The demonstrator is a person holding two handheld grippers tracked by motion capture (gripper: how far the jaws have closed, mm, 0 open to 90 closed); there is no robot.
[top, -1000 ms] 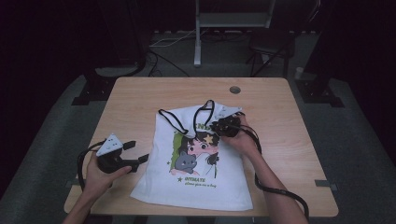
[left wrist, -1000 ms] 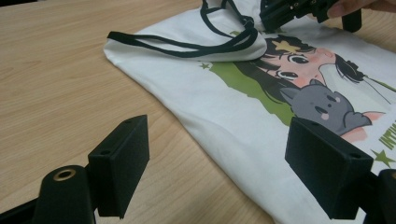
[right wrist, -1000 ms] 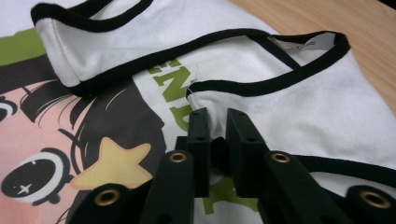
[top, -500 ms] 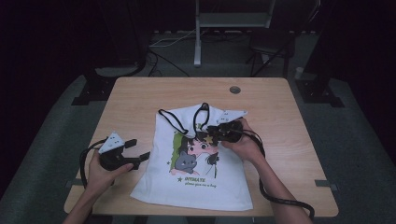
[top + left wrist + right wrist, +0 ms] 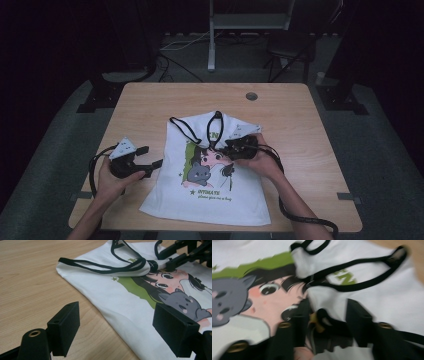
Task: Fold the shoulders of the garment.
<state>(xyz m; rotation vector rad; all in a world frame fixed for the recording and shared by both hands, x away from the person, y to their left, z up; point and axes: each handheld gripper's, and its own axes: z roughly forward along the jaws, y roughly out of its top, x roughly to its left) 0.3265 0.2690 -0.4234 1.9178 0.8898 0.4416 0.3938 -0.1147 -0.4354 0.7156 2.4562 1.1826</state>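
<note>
Dark surroundings are noted on all sides of a wooden table [image 5: 150, 107], with a metal stand and cables on the floor at the far side. A white tote bag [image 5: 210, 192] printed with a cartoon figure is laid flat on the table, slightly right of centre towards the near edge, its far right corner folded over onto the print. Two black straps [image 5: 192, 131] are seen lying loose across the far end of the bag.

The left gripper [image 5: 150, 167] is held just beside the left edge of the bag, near the table's near left; its jaws are parted and nothing is seen between them. The right gripper [image 5: 227, 150] is held over the folded corner, pointing left. Its jaws have just been opening; they stand apart, and no cloth is seen pinched between the pads, though the blur in the right gripper view limits certainty.

The bag is judged to be light, soft and limp: it will sag, crease and drag rather than keep its shape. A hold is best taken at a hemmed edge, a corner or a strap, where the layers are thicker; a pinch on the flat middle would be likely to lift one layer only
</note>
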